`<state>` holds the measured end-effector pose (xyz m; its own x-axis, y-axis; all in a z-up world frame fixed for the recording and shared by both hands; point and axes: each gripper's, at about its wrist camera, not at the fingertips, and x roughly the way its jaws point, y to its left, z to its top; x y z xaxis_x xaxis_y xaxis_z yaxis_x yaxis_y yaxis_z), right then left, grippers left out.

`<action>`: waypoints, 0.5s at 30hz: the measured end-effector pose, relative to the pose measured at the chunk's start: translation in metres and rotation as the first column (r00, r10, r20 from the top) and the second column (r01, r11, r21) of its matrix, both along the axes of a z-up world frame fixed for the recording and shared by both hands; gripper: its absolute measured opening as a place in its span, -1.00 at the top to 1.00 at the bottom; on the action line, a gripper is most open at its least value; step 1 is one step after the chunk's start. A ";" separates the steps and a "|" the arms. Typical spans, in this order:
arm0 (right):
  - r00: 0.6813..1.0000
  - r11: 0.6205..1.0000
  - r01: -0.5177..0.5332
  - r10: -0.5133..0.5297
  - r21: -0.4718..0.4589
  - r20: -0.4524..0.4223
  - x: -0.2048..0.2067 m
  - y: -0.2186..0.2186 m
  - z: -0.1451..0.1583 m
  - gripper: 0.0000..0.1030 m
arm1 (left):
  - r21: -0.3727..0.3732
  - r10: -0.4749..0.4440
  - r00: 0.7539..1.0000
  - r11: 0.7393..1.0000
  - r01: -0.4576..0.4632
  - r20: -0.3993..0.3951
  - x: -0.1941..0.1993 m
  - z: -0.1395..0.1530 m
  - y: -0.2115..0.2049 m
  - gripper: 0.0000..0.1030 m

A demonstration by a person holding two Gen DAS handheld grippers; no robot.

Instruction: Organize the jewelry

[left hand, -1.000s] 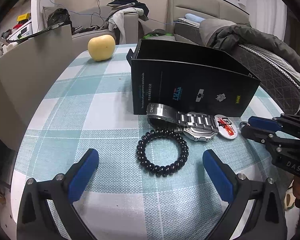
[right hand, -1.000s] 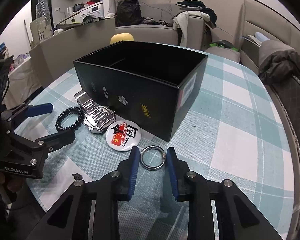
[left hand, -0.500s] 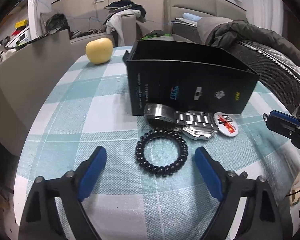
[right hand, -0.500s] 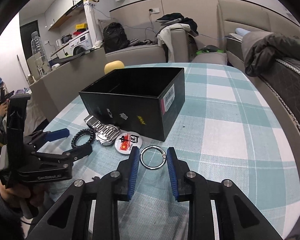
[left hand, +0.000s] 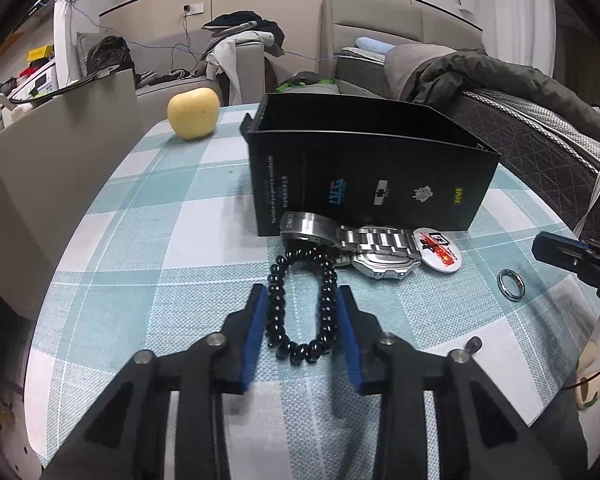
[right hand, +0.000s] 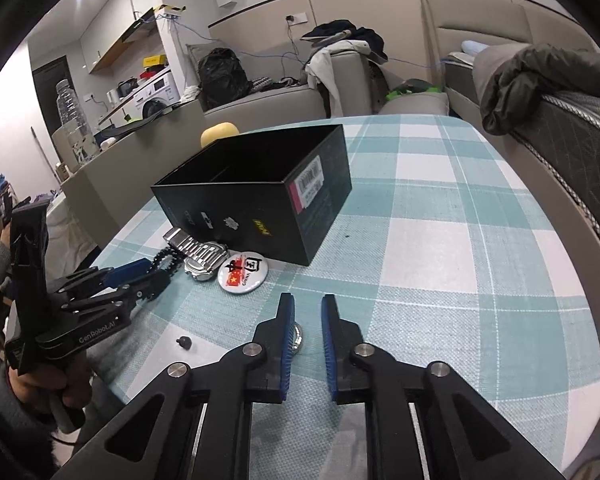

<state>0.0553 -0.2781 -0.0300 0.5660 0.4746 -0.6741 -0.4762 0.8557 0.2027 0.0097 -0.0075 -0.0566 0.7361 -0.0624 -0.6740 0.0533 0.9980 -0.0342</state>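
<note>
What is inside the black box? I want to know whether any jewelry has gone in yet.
In the right wrist view, the black box is open-topped, showing only dark inner walls. Its floor is hidden by the near wall, so I cannot tell whether anything lies inside.

You have a checked table (left hand: 148, 240) bearing a black box (left hand: 364, 176), watch (left hand: 364, 248), bead bracelet (left hand: 300, 304) and badge (left hand: 440, 248). A metal ring (left hand: 510, 285), small screw (left hand: 474, 345) and yellow fruit (left hand: 194, 113) lie there too.
</note>
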 end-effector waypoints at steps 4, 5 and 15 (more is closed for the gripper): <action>0.999 1.000 -0.028 0.028 0.006 -0.039 0.001 -0.001 -0.003 0.46 | -0.037 0.020 1.000 0.999 -0.020 0.003 -0.003 0.001 0.008 0.51; 0.998 0.999 -0.043 0.042 -0.005 -0.049 0.001 0.002 -0.004 0.46 | -0.046 0.025 1.000 0.999 -0.025 0.004 -0.003 0.001 0.009 0.51; 0.992 0.978 -0.126 0.122 -0.168 -0.037 -0.011 0.033 -0.013 0.28 | -0.082 0.033 0.998 0.996 -0.028 0.060 -0.016 0.018 0.014 0.51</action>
